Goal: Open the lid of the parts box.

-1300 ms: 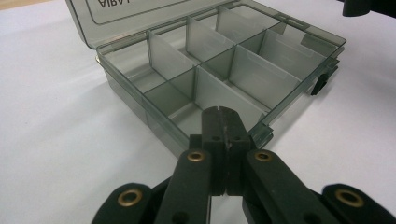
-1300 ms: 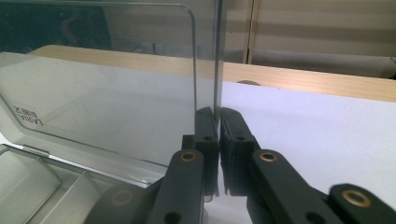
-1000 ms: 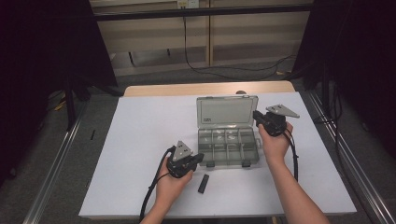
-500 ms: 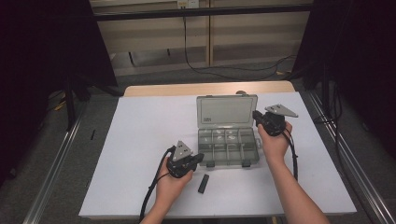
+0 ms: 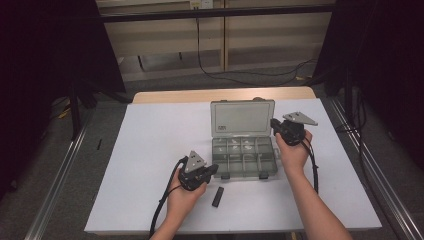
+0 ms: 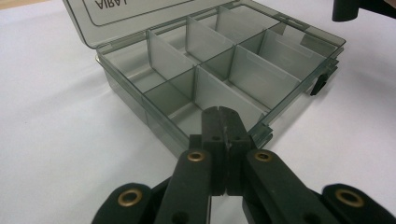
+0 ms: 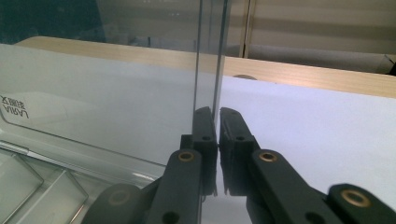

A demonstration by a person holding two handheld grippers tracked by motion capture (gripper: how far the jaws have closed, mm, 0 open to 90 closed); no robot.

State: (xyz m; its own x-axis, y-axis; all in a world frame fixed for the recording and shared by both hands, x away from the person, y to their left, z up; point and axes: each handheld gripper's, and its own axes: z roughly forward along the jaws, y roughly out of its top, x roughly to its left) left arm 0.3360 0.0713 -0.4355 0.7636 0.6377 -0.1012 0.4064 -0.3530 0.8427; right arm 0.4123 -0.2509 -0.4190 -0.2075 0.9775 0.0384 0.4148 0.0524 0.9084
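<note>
Organizer box [image 5: 243, 157] of smoky clear plastic sits open near the middle of the white table [image 5: 150, 150] in the high view, its lid [image 5: 242, 117] standing up toward the far edge, with the left gripper [image 5: 212, 170] at its near left corner, the right gripper [image 5: 274, 123] at the lid's right edge, and a small black piece [image 5: 217, 197] lying toward the near edge. From the left gripper view, the left gripper [image 6: 223, 122] has its jaws pressed together with nothing between them, tips just at the box's [image 6: 224, 70] near corner wall. From the right gripper view, the right gripper [image 7: 217, 126] is clamped on the thin edge of the upright lid [image 7: 93, 107].
</note>
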